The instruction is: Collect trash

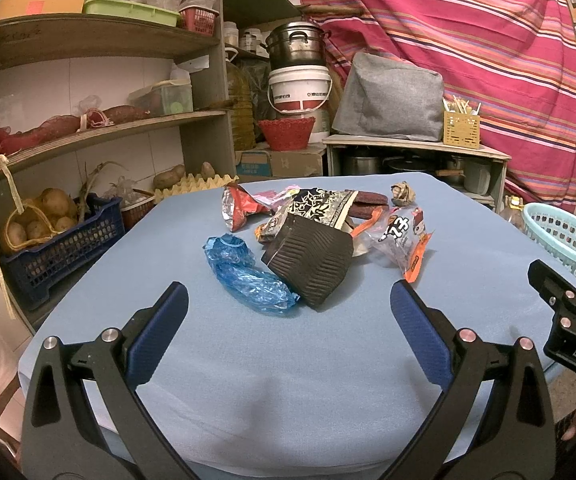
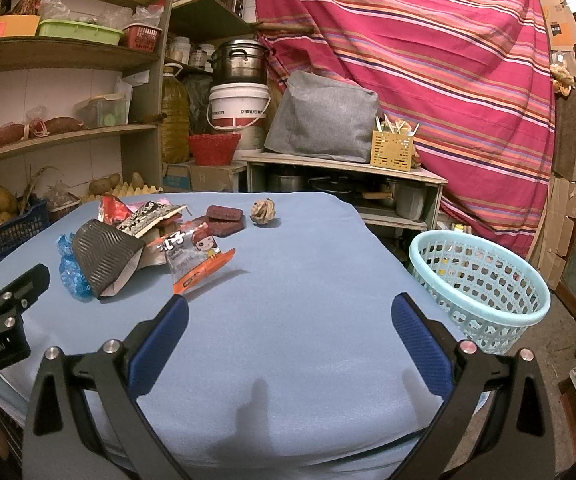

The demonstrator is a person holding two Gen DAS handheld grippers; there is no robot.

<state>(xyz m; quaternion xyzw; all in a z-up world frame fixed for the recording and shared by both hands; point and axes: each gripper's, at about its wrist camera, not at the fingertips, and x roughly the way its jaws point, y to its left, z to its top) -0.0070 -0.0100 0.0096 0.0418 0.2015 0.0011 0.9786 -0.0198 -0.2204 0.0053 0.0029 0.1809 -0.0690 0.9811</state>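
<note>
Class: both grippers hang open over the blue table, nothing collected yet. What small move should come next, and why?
Probably ease the open left gripper forward to straddle the blue plastic cover, the nearest piece of the pile. The basket waits beside the open right gripper.

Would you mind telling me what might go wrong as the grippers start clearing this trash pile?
The black sleeve overlaps the blue plastic cover and wrappers, so one pinch may drag neighbours along. The clear orange-edged wrapper looks thin and may slip. The basket stands off the table's right edge, so a drop may miss it.
</note>
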